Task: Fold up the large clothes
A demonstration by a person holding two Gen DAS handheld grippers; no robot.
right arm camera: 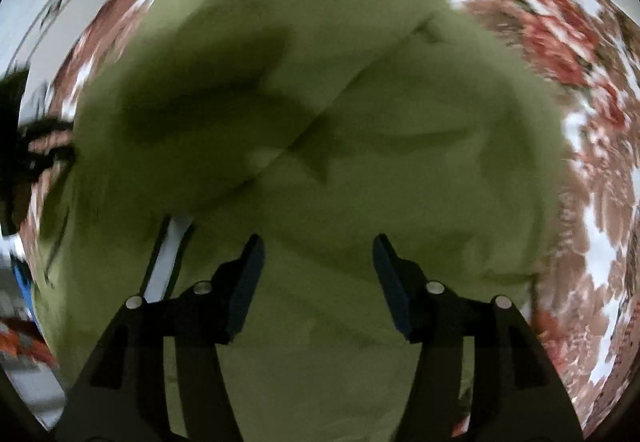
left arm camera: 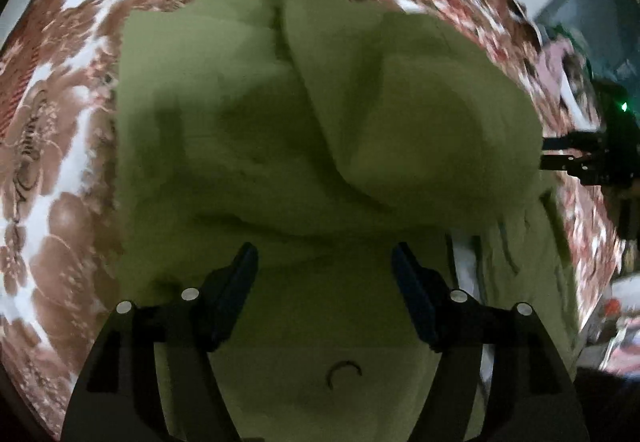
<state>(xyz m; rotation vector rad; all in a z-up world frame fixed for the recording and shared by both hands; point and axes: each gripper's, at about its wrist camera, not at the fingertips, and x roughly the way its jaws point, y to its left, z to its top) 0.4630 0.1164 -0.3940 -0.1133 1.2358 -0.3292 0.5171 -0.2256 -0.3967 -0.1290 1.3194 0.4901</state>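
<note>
Left wrist view shows my left gripper (left arm camera: 324, 262) and right gripper (right arm camera: 318, 254) both wide, empty, above the green garment (left arm camera: 280, 122); I should pinch one layer squarely

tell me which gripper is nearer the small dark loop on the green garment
Left. The left gripper is open just above the small dark loop, seen between its fingers. The right gripper is off to the side over the green garment.
</note>
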